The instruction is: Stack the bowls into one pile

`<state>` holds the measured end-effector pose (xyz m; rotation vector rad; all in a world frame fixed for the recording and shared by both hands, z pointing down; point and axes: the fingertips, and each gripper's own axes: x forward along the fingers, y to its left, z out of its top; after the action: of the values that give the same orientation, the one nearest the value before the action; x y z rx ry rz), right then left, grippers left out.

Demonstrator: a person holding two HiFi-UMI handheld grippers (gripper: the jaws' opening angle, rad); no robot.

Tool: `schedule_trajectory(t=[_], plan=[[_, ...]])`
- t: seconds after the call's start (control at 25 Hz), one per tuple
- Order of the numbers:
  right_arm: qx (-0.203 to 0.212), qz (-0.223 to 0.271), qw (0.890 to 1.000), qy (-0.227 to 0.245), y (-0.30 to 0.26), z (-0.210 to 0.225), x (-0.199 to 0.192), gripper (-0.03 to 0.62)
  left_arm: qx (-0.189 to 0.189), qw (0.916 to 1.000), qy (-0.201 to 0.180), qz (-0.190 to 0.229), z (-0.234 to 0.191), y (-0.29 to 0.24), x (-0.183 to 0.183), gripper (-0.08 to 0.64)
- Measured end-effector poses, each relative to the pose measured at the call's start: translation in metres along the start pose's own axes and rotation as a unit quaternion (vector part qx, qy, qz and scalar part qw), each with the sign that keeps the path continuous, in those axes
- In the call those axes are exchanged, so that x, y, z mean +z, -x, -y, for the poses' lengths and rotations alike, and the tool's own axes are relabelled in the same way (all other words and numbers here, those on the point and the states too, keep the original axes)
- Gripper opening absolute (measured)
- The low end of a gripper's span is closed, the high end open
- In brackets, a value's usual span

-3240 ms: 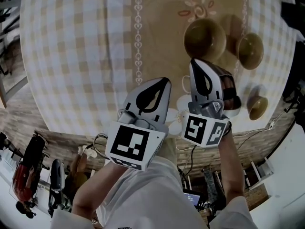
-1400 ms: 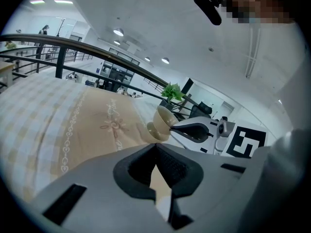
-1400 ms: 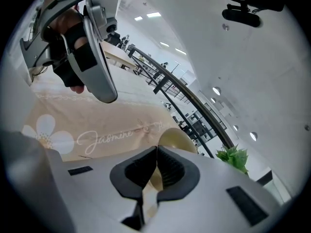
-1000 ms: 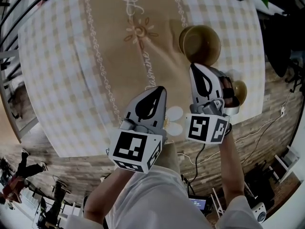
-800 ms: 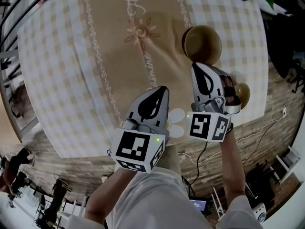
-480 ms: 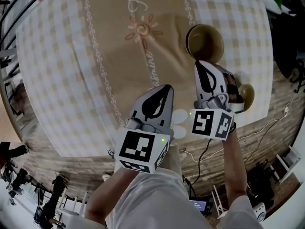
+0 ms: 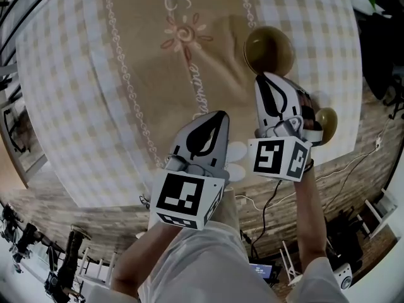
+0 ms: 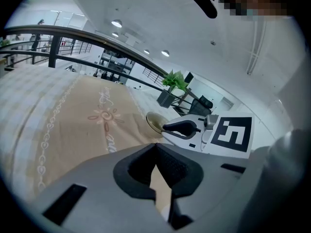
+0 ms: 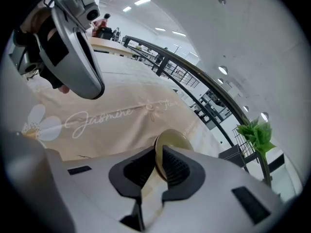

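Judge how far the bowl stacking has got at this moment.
Done: possibly one nesting. The large bowl seems to show a double rim, but I cannot be sure. In hand: the right tongs are shut on that bowl's near rim; the left tongs are shut and empty. Left: the small bowl sits alone beside the right tongs, near the table edge, not yet on the pile.

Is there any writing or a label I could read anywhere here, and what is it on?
"Jasmine": cursive script on the tablecloth.
A second cursive word past the flower motif starts with "Fl". The rest is too small to read.
The square markers on the left gripper and right gripper are black-and-white patterns with no letters.
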<state>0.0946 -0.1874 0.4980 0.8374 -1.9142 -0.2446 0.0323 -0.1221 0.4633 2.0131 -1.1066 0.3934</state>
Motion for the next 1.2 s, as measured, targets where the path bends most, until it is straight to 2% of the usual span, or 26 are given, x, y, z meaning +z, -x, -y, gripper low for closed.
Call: schedule_trajectory(t=[0.32, 0.52, 0.76, 0.92, 1.08, 1.2], plan=[[-0.013, 0.045, 0.995, -0.091, 0.026, 0.004, 0.017, 0.04, -0.004, 1.0, -0.005, 0.0, 0.005, 0.011, -0.003, 0.02], [-0.025, 0.067, 0.99, -0.121, 0.054, 0.012, 0.033, 0.04, -0.005, 0.9999, -0.01, 0.008, 0.01, 0.025, 0.003, 0.02], [-0.039, 0.102, 0.975, -0.192, 0.108, 0.002, 0.051, 0.04, 0.003, 0.9995, -0.018, 0.025, 0.024, 0.058, -0.005, 0.02], [-0.039, 0.119, 0.967, -0.223, 0.141, -0.007, 0.065, 0.04, 0.004, 0.9989, -0.02, 0.042, 0.036, 0.082, 0.005, 0.02], [-0.042, 0.124, 0.961, -0.244, 0.172, -0.016, 0.082, 0.04, -0.003, 0.999, -0.014, 0.042, 0.044, 0.108, 0.009, 0.02], [-0.06, 0.125, 0.951, -0.278, 0.189, -0.011, 0.09, 0.039, -0.015, 0.9991, -0.006, 0.039, 0.045, 0.122, 0.011, 0.02]])
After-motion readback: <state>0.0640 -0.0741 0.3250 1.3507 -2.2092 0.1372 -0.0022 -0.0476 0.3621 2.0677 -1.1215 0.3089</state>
